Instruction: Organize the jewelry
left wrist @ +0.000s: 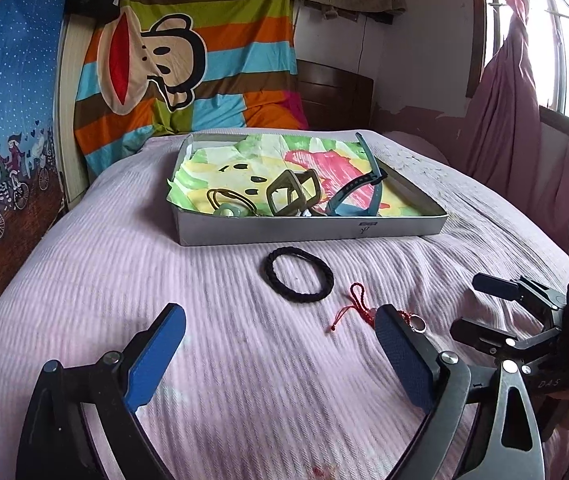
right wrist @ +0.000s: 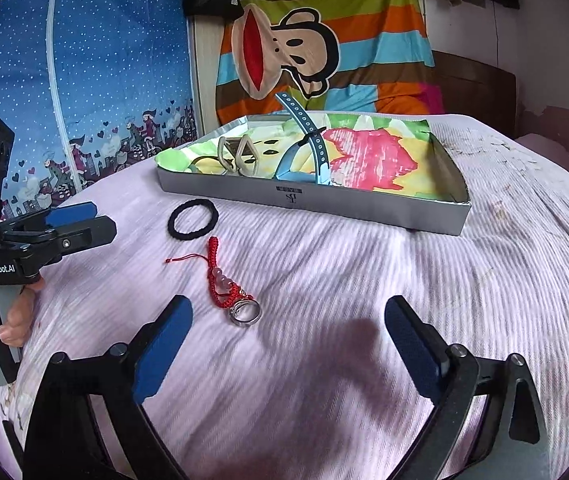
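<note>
Right wrist only: unobstructed silver ring (right wrist: 246, 312)

Daylight floods in through the window (left wrist: 556, 40) at the right of the left wrist view, where the panes blow out to white, and the room is otherwise evenly and softly lit. A faint blurred shadow (right wrist: 348, 356) lies on the pink bedspread (right wrist: 444, 300) between the right gripper's jaws. Both fisheye views bend straight lines and darken to black at the corners, and the nearest bedspread ribs smear slightly.

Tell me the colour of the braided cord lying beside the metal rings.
Red, clearest in the right wrist view: cord, rings.
</note>
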Action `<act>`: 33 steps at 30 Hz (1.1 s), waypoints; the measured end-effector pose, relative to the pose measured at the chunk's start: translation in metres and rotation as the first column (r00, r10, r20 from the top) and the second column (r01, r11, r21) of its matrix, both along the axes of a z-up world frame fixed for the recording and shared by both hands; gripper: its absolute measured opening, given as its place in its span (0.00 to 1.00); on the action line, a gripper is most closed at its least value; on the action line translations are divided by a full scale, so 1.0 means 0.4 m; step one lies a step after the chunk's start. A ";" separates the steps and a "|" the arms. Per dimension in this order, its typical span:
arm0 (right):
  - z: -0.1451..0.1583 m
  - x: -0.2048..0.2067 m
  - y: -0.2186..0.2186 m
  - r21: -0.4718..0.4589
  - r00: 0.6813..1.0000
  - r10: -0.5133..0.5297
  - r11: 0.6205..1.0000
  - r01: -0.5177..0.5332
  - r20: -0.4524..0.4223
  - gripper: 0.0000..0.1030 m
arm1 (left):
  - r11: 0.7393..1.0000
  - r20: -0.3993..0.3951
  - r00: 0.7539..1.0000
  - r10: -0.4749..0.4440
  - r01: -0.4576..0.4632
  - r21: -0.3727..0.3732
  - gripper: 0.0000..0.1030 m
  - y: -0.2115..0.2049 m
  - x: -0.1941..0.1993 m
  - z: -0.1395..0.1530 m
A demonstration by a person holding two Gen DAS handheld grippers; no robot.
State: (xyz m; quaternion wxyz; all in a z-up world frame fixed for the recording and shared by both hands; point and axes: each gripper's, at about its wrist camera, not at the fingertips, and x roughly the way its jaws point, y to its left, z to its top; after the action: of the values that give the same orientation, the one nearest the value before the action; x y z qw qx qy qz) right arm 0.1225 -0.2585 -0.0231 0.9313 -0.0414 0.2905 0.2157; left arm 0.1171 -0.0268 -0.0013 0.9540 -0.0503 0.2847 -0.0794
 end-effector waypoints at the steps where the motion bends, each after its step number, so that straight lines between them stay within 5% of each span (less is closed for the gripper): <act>1: -0.003 0.000 0.006 -0.009 1.000 0.009 1.000 -0.009 -0.005 0.75 | 1.000 -0.005 1.000 -0.011 0.011 0.000 0.89 -0.003 0.002 -0.003; 12: -0.028 0.014 0.047 -0.061 0.994 0.082 0.994 -0.086 -0.065 0.36 | 0.989 -0.096 0.984 -0.149 0.148 -0.013 0.49 -0.040 0.042 -0.029; 17: -0.033 0.021 0.055 -0.068 0.992 0.092 0.993 -0.098 -0.084 0.36 | 0.979 -0.139 0.970 -0.201 0.197 -0.046 0.31 -0.056 0.066 -0.044; 33: -0.043 0.043 0.067 -0.082 0.989 0.095 0.991 -0.105 -0.109 0.33 | 0.981 -0.226 0.957 -0.184 0.193 0.018 0.14 -0.106 0.122 -0.075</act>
State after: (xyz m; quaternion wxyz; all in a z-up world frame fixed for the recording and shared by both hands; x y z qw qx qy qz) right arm 0.1399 -0.2318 -0.0404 0.9000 -0.0853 0.3459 0.2512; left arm 0.1659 -0.0691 -0.0311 0.9048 -0.0126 0.3952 -0.1579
